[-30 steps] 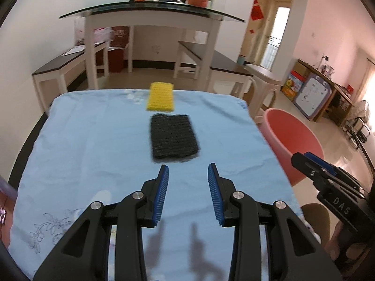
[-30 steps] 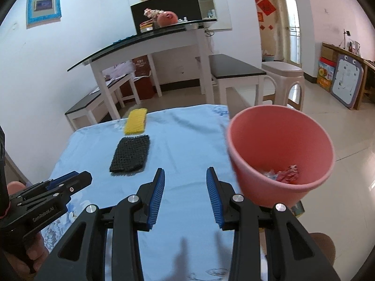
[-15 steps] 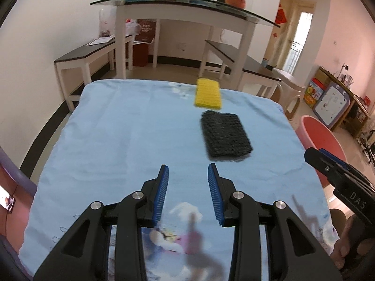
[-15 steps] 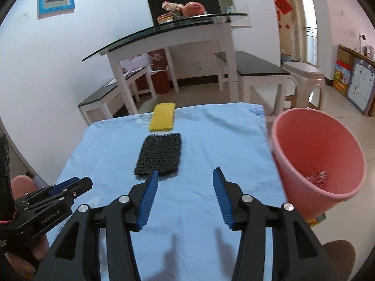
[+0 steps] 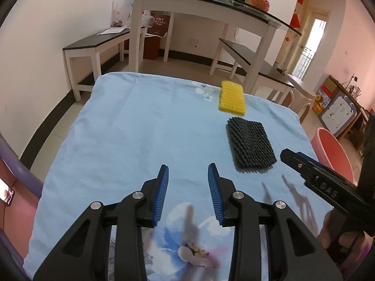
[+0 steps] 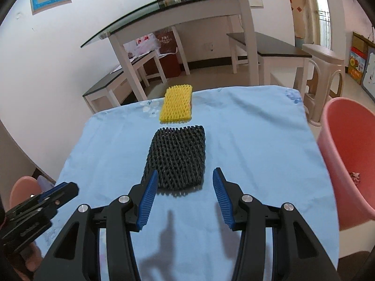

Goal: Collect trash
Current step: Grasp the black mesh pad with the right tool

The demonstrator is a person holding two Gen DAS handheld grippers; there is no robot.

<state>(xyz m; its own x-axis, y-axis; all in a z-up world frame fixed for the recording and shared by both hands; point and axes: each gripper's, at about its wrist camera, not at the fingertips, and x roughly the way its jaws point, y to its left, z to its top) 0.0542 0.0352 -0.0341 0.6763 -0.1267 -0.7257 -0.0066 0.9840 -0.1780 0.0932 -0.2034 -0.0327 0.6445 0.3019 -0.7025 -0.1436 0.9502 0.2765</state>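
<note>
A black foam net lies flat on the blue tablecloth, with a yellow foam net just beyond it. My right gripper hovers open at the black net's near edge, pads clear of it. In the left wrist view both nets, black and yellow, lie to the right. My left gripper is open over bare cloth, nothing between its fingers. The right gripper reaches in from the right. A pink bin holding a scrap of trash stands off the table's right side.
Behind the table stand a glass-topped table, two dark-topped benches and a plastic stool. A purple and pink chair sits at the table's left edge. The left gripper shows low on the left.
The right gripper's jaws widened and it swung left from the pink bin to line up with the black net. The left gripper shifted left, so both nets now sit to its right.
</note>
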